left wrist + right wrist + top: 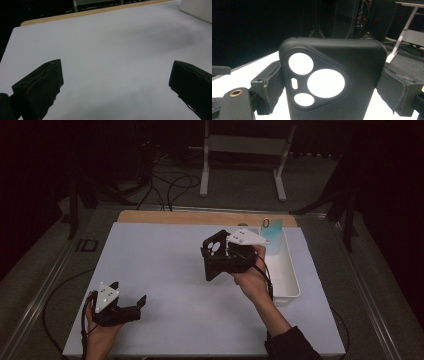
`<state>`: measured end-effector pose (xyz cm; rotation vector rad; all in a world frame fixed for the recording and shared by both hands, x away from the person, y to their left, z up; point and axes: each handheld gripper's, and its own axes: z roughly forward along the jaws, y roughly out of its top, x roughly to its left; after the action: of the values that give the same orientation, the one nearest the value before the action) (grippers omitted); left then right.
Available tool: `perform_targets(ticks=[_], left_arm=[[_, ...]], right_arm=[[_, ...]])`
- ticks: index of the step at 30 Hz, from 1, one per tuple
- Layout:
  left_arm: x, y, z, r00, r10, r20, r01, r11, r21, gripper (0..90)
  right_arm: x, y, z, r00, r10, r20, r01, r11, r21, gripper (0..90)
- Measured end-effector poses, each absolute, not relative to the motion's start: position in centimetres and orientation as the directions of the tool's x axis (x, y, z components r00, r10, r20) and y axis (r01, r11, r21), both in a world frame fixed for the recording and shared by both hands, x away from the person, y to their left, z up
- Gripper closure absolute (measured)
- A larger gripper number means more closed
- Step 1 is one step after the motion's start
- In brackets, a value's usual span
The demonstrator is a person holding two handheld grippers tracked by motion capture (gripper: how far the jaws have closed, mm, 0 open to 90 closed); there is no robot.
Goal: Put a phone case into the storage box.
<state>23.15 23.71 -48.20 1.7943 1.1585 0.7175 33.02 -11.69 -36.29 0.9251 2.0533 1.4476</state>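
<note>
Left gripper (pixel 131 304) sits low at the near-left corner of the white table sheet (pixel 165 270), held in the person's left hand (pixel 102 332). Jaws spread wide, nothing between them. In the left gripper view the left gripper (pixel 116 82) looks along bare white sheet (pixel 107 50), with both black jaws far apart at the frame edges. Wooden table edge (pixel 75 13) runs along the far side, and a corner of the white tray (pixel 197 8) sits at top right.

Centre-right: right gripper (pixel 220 260) is raised above the sheet, held in the person's right hand (pixel 252 280), grey three-cornered plate on top. It's clamped on a black phone case (pixel 216 251); the case is off the table, tilted, camera cutouts facing the high camera. In the right gripper view the right gripper (pixel 329 85) has a jaw pressed on each long side of the black phone case (pixel 352 65). Case stands upright there, with a three-hole camera opening plus a small slot and white table showing through the holes.

Right: long white tray (pixel 287 270) lies on the sheet just beside the right hand. A light blue phone case (pixel 272 232) stands upright at the tray's far end, close behind the gripper plate; can't tell if it leans on the tray wall.

Cables on the floor beyond the table, and a white stand frame (pixel 245 155) at the back.
</note>
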Motion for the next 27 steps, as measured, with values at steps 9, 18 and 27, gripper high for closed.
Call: perform_targets(ticks=[9,18,27], left_arm=[[22.9,23.7,-48.2,0.407,0.914,0.011,0.418,-0.197,0.887,0.0],[22.9,23.8,-48.2,0.402,0.916,0.009,0.42,-0.193,0.887,0.0],[22.9,23.7,-48.2,0.403,0.915,0.01,0.42,-0.195,0.886,0.0]], right_arm=[[33.9,-12.9,-36.2,-0.633,0.774,0.021,0.279,0.203,0.939,14.5],[34.9,-14.3,-35.9,-0.589,0.808,0.028,0.294,0.182,0.938,14.5],[35.9,-15.6,-35.6,-0.542,0.84,0.027,0.305,0.167,0.938,14.5]])
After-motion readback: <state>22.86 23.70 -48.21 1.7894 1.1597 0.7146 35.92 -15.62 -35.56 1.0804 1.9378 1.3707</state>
